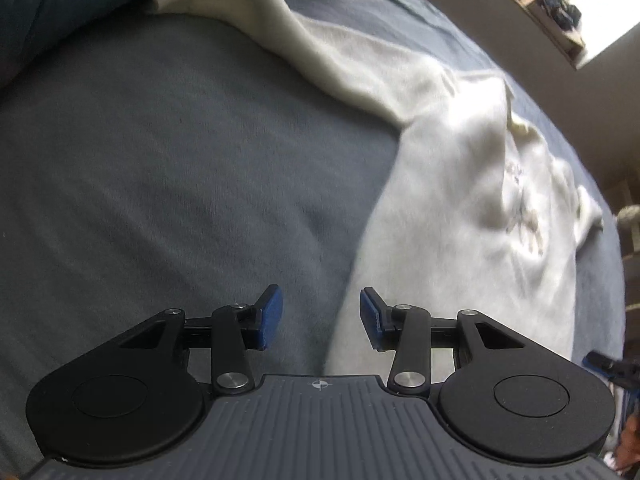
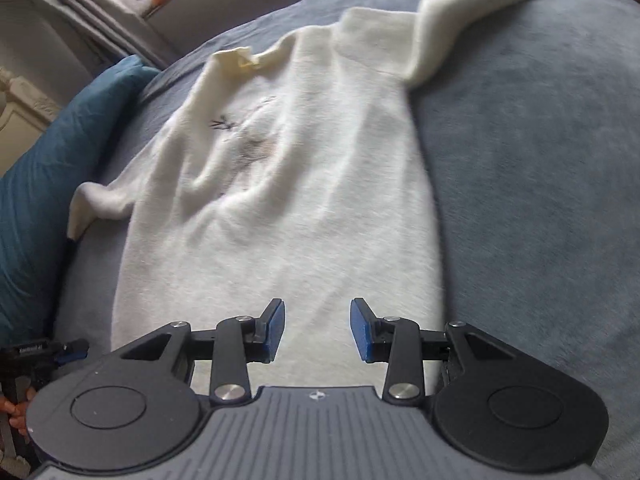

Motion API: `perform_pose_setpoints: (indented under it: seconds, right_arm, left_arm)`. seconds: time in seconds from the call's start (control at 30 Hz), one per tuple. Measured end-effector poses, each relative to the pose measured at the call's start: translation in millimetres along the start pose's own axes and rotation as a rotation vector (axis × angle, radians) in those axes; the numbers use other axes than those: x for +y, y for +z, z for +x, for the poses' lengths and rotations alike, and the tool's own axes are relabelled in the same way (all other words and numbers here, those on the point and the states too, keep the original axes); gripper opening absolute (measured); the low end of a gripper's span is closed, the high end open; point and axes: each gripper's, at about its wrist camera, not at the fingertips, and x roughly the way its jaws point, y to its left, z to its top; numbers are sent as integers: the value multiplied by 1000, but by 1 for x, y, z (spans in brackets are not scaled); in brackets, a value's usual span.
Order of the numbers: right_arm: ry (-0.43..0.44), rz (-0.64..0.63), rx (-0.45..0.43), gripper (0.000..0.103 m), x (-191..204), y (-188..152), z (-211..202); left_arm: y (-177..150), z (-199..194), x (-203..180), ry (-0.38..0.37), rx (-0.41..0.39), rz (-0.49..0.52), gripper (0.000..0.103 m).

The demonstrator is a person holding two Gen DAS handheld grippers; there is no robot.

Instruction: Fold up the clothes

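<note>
**A:** A cream sweater (image 2: 280, 184) lies face up and spread out on a bed covered in a grey-blue blanket (image 2: 540, 200), with a faint dark motif on its chest. Where do the two tools stand against it?

**B:** Both sit at the sweater's hem end, looking up its length toward the collar (image 2: 240, 60). The right gripper (image 2: 318, 330) hangs over the hem itself; the left gripper (image 1: 322, 318) hangs over the hem's side edge, half over blanket. The fingers of each are partly apart, blue pads facing, with nothing between them, and neither touches the cloth.

**A:** And the sleeves?

**B:** One long sleeve (image 2: 460, 12) runs out from the sweater's shoulder across the blanket, well clear of the body. The other sleeve (image 2: 96, 204) is bunched just beside the body, near a teal pillow (image 2: 48, 168) at the bed's edge.

**A:** So which step is this?

**B:** By my reading, the garment is laid out and no fold has been made. The hands look to be between grasps.

**A:** What does the next move ask for?

**B:** Probably a sleeve first: reach up past the sweater's body, pinch the outstretched sleeve near its cuff, and carry it across the chest. The knit looks soft and thick, so the fingers would need to close on one layer cleanly without dragging the body askew.
</note>
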Motion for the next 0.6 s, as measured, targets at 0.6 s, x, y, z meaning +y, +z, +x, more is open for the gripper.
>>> perform_pose_setpoints:
  seconds: [0.6]
  right_arm:
    - [276, 129, 8, 38, 25, -7, 124]
  left_arm:
    - [162, 45, 80, 411, -419, -27, 61]
